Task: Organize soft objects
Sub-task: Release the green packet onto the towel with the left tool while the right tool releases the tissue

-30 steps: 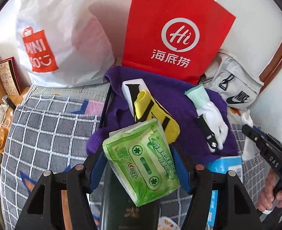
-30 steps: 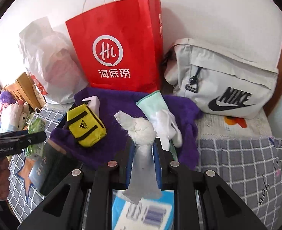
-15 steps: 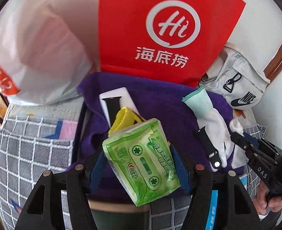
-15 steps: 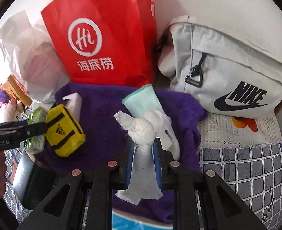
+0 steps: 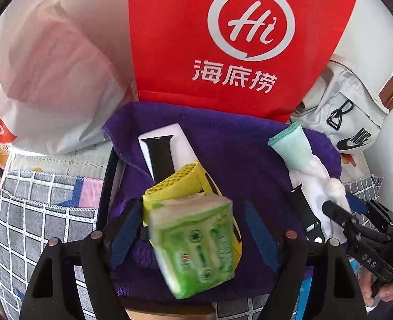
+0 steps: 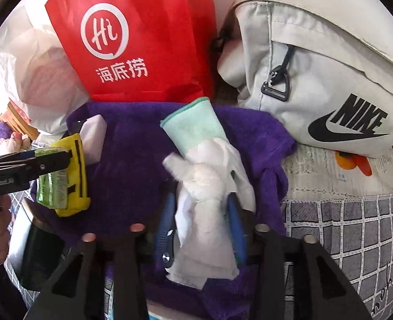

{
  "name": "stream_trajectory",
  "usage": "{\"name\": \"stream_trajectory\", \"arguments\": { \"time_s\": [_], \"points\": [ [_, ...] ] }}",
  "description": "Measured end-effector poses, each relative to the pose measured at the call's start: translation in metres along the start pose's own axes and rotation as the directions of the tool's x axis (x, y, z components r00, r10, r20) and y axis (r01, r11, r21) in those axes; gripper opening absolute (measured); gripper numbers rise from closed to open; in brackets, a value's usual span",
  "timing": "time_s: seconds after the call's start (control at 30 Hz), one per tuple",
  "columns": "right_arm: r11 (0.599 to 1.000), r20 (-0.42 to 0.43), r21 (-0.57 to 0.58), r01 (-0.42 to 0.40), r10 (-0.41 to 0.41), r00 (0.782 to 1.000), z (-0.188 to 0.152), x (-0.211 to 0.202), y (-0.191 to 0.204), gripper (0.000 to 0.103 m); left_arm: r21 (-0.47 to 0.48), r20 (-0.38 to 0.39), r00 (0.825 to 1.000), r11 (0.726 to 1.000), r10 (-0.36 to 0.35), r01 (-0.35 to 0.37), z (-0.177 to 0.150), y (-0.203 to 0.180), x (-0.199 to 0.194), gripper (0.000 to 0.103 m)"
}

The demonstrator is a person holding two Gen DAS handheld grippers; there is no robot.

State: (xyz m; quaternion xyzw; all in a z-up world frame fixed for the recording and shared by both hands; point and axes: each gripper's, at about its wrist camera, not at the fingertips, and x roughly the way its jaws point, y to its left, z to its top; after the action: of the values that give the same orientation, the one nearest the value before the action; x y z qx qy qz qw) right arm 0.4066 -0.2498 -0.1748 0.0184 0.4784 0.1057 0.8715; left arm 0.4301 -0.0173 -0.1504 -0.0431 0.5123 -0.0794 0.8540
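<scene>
Green tissue pack (image 5: 193, 242), soft and light, sits blurred (probably just let go) between the spread left hand-held gripper (image 5: 191, 221); right hand-held gripper (image 6: 201, 208), parted, flanks the limp white cloth (image 6: 204, 213).

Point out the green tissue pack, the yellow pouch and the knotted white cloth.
green tissue pack (image 5: 196, 245): left wrist view, on its printed front face.
yellow pouch (image 6: 77, 184): right wrist view, on its black-striped side.
knotted white cloth (image 6: 205, 184): right wrist view, on the knot.
</scene>
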Motion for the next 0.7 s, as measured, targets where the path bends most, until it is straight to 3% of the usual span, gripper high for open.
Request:
{"name": "stream_trajectory", "arguments": {
  "time_s": [0.07,0.2,0.43,0.7],
  "points": [
    [1.0,0.007,-0.01,-0.011,0.011,1.0,-0.001,-0.002,0.001,0.064,-0.012,-0.004,1.0,1.0,-0.011,0.011,-0.001,0.002,-0.002,0.078],
    [1.0,0.033,-0.011,0.015,-0.014,0.999,0.0,-0.007,0.003,0.069,-0.014,0.018,1.0,1.0,-0.006,0.006,-0.003,0.006,-0.014,0.078],
    [1.0,0.09,0.005,0.008,-0.008,0.996,0.001,-0.037,0.01,0.069,-0.042,0.04,0.999,0.999,0.004,-0.002,-0.011,0.021,-0.037,0.078],
    [1.0,0.14,-0.011,-0.005,0.007,0.99,-0.018,-0.085,0.038,0.069,-0.094,0.078,0.996,0.995,0.034,-0.027,-0.044,0.05,-0.076,0.078]
  ]
}}
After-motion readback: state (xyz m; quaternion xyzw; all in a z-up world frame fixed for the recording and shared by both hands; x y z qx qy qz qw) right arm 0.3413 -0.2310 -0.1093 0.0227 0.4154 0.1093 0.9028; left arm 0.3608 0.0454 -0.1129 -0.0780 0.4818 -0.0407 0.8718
